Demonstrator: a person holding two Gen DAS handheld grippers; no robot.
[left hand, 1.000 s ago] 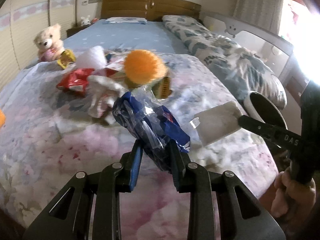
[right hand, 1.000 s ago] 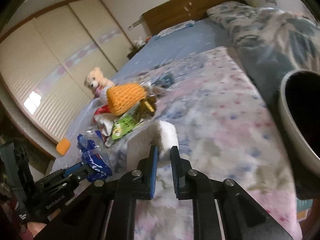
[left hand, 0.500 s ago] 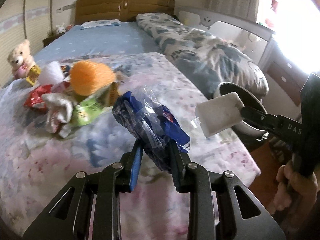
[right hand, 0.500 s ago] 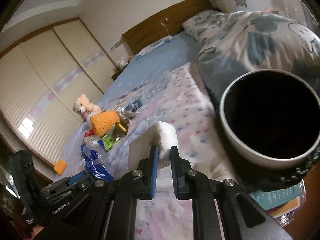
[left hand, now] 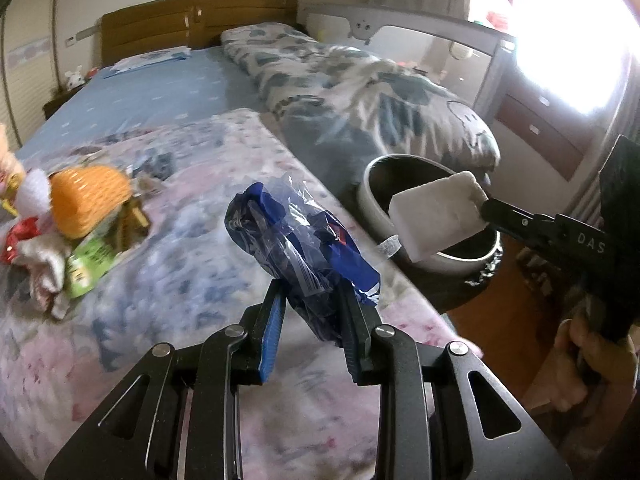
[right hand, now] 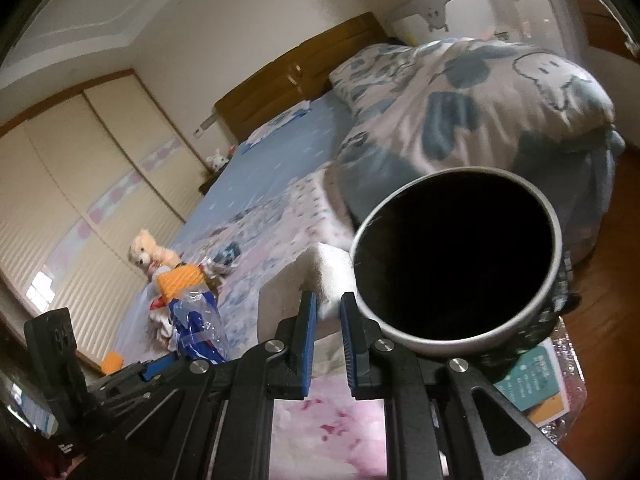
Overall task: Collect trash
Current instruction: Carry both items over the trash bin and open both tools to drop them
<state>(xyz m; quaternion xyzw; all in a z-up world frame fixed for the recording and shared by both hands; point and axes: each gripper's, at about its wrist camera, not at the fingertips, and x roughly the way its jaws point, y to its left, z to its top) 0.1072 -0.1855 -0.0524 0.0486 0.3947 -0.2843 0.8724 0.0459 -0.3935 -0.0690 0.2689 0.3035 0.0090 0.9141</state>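
Right gripper (right hand: 328,312) holds foam block (left hand: 436,216) (over bin (right hand: 456,256)).

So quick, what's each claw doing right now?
Left gripper: closed on the blue plastic wrapper.
Right gripper: closed on the white foam block.

Home bedroom: bed (left hand: 168,92) w/ wooden headboard (left hand: 196,20), floral quilt (left hand: 360,96), teddy bear (right hand: 150,254), sliding wardrobe doors (right hand: 92,184).
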